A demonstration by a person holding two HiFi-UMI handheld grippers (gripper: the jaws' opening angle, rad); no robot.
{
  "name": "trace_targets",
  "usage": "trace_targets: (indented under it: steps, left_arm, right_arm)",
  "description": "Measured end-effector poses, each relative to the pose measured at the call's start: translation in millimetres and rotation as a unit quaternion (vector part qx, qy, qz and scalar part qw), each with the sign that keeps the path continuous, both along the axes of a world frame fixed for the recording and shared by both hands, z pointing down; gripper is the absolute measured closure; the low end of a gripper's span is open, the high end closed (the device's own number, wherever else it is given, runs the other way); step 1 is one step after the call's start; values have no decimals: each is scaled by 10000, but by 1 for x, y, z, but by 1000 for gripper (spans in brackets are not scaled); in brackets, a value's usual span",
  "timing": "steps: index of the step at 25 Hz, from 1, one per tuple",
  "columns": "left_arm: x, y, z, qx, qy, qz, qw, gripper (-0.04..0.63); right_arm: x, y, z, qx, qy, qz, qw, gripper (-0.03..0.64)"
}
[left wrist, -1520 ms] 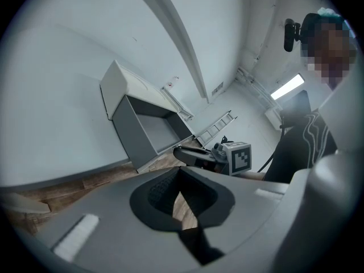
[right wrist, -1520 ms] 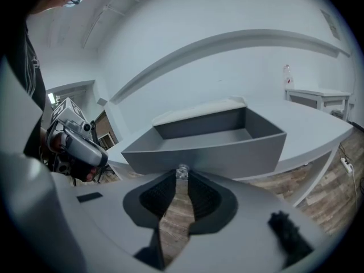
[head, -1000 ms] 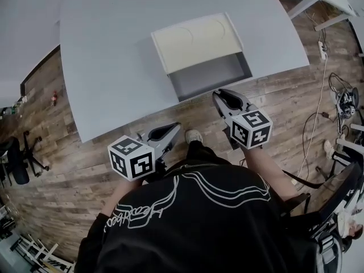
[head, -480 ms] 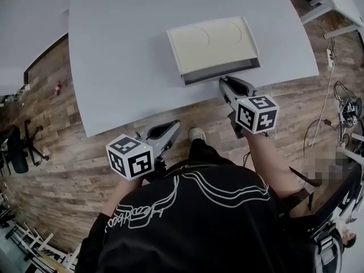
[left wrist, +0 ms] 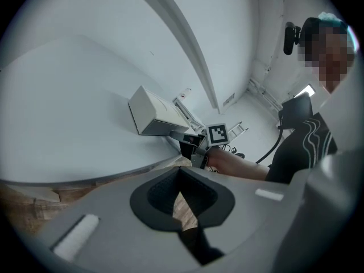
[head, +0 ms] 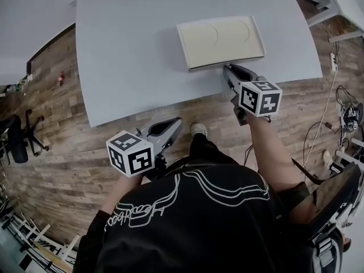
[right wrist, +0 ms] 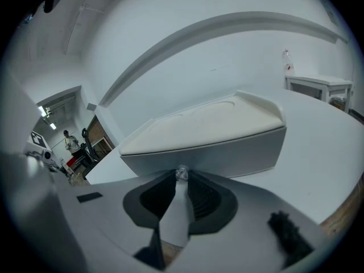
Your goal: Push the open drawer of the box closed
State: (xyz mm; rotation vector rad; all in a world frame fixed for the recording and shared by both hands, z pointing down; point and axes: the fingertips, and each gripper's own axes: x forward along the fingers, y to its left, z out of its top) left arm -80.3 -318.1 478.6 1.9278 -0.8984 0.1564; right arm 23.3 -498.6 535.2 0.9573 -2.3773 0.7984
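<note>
The cream box (head: pixel 220 34) sits on the grey table (head: pixel 131 50), its drawer flush with the front face. My right gripper (head: pixel 230 68) is shut, tips against the drawer front. In the right gripper view the grey drawer front (right wrist: pixel 227 152) fills the middle, and a small clear knob (right wrist: pixel 181 173) sits right at my right gripper (right wrist: pixel 181 182) tips. My left gripper (head: pixel 176 121) is shut and empty, held back over the wooden floor, short of the table edge. The left gripper view shows the box (left wrist: pixel 152 111) far off, beyond my left gripper (left wrist: pixel 181 172).
The table's near edge (head: pixel 159 104) runs between the two grippers. An office chair (head: pixel 14 138) stands at far left and cables (head: pixel 347 110) lie on the floor at right. A white side table (right wrist: pixel 318 84) stands beyond the box.
The drawer has slid from wide open to shut into the box. My right gripper moved forward with it, tips on the front. The left gripper stayed where it was.
</note>
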Motion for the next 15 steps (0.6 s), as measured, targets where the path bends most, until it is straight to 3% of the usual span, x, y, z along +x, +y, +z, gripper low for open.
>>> trace_targets:
  steps: [9,15]
  left_arm:
    - [-5,18,-13,131,-160,-2,9998,591]
    - [4,28,-14,236,-134,182,9995,591]
  right_arm:
    - [-4,-1,-1,36,178,-78,9998,543]
    - [15,26,-16,537,76,13,9985,543]
